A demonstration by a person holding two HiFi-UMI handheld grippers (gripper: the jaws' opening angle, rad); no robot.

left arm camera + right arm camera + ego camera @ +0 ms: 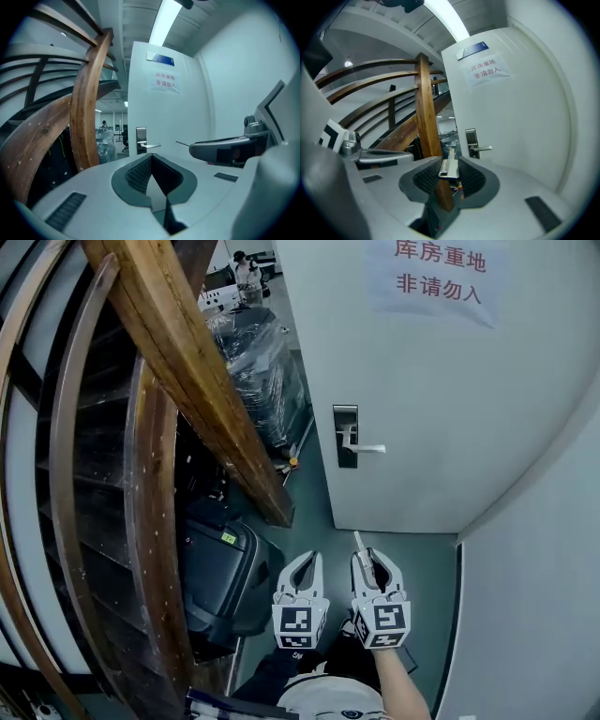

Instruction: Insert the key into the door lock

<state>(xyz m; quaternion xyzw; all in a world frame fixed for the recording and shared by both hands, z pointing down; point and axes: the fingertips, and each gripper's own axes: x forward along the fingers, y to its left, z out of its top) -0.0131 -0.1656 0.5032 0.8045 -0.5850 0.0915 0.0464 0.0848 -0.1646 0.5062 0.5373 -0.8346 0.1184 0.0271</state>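
Note:
A white door (441,409) stands ahead with a silver lock plate (345,435) and lever handle (367,448) on its left edge. My right gripper (372,561) is shut on a silver key (359,541) whose blade points up towards the door, well short of the lock. In the right gripper view the key (449,165) sits between the pads, aimed just left of the lock plate (471,139). My left gripper (302,565) hangs beside the right one, shut with nothing in it. The left gripper view shows the lock plate (141,139) and the key's tip (182,142).
A heavy wooden stair beam (202,381) and curved rails fill the left. Below them sit a black case (220,577) and plastic-wrapped goods (253,362). A paper sign (436,276) hangs on the door. A white wall (534,615) closes the right side.

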